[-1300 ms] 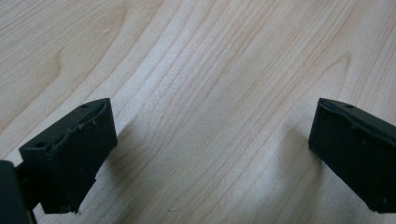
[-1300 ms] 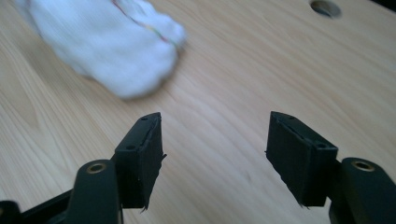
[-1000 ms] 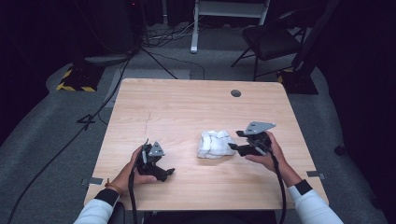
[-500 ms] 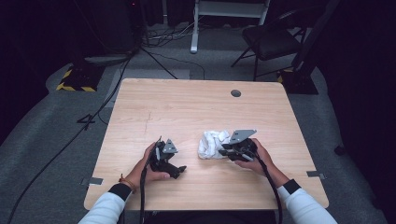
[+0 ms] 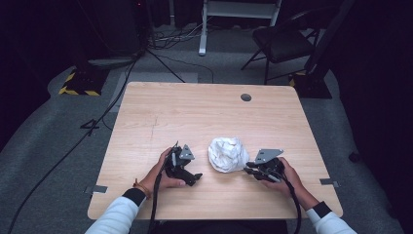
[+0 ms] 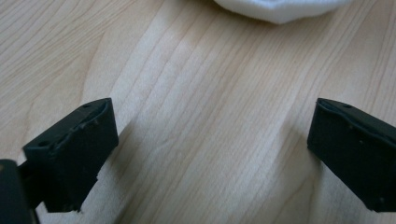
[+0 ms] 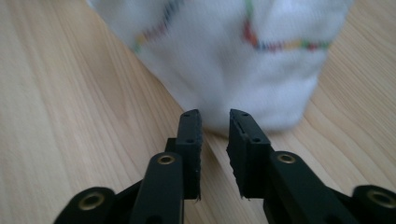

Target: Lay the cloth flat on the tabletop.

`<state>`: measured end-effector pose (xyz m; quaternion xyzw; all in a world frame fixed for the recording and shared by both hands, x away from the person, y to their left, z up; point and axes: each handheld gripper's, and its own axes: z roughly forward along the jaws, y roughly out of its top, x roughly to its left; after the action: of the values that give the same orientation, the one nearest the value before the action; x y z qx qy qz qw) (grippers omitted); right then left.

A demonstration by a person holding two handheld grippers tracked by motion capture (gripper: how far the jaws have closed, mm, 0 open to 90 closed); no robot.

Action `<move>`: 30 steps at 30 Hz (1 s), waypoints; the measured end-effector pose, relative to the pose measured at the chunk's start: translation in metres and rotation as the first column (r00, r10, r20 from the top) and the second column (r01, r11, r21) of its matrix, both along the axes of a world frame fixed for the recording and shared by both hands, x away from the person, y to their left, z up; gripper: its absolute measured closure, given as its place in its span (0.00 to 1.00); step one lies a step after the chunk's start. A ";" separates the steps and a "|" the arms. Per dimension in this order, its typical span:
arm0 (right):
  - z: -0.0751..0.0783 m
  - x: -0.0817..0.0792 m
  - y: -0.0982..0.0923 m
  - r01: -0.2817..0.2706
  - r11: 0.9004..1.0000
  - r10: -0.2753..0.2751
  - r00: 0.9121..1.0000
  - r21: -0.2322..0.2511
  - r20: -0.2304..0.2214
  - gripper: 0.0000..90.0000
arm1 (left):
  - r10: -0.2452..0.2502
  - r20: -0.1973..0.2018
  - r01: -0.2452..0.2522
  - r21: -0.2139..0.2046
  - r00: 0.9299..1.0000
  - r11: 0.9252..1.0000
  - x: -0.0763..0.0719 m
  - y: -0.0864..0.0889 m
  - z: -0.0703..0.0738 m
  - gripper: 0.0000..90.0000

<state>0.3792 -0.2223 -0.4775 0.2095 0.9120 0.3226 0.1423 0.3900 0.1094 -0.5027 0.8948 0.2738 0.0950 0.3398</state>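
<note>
From high up, a white bundle of cloth (image 5: pixel 227 154) lies on the wooden table (image 5: pixel 204 112), near the front edge and a bit to the right of the middle. The left gripper (image 5: pixel 191 176) sits on the table to the left of the bundle, a little apart from it. The right gripper (image 5: pixel 249 169) is low at the bundle's right side, with its tips right at the cloth. From this far off, the jaws of both are too small to read. The person's arms are cut off at the bottom edge.

In the left gripper view, the two black jaws stand wide apart with only bare wood between them. Just the bottom rim of the white bundle of cloth (image 6: pixel 280 8) peeks in at the top; the rest is cut off.

In the right gripper view, the jaws have just been closing and now stand with a narrow gap between them and nothing in it. The white bundle of cloth (image 7: pixel 224 56) is just past the tips, blurry, with thin coloured stripes on it. Its top is cut off. I cannot tell if the tips touch it.
</note>
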 end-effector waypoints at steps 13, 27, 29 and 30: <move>0.025 -0.004 -0.012 0.053 0.991 -0.062 0.995 0.120 0.074 0.54 | -0.089 0.093 0.097 -0.082 0.992 0.992 0.006 -0.027 0.031 0.25; 0.023 -0.007 0.041 -0.070 0.994 0.063 0.994 0.085 0.084 0.74 | -0.335 0.098 0.341 -0.045 0.937 0.939 0.003 -0.063 0.034 0.62; 0.022 -0.007 0.038 -0.071 0.994 0.064 0.994 0.081 0.092 0.78 | -0.350 0.105 0.353 -0.018 0.931 0.935 0.001 -0.065 0.033 0.71; 0.022 -0.007 0.036 -0.069 0.994 0.062 0.994 0.085 0.089 0.81 | -0.350 0.105 0.353 -0.018 0.931 0.935 0.001 -0.065 0.033 0.75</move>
<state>0.3722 -0.1863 -0.4550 0.1713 0.8963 0.3759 0.1614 0.3914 0.0440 -0.4700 0.9169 0.0936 0.0725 0.3811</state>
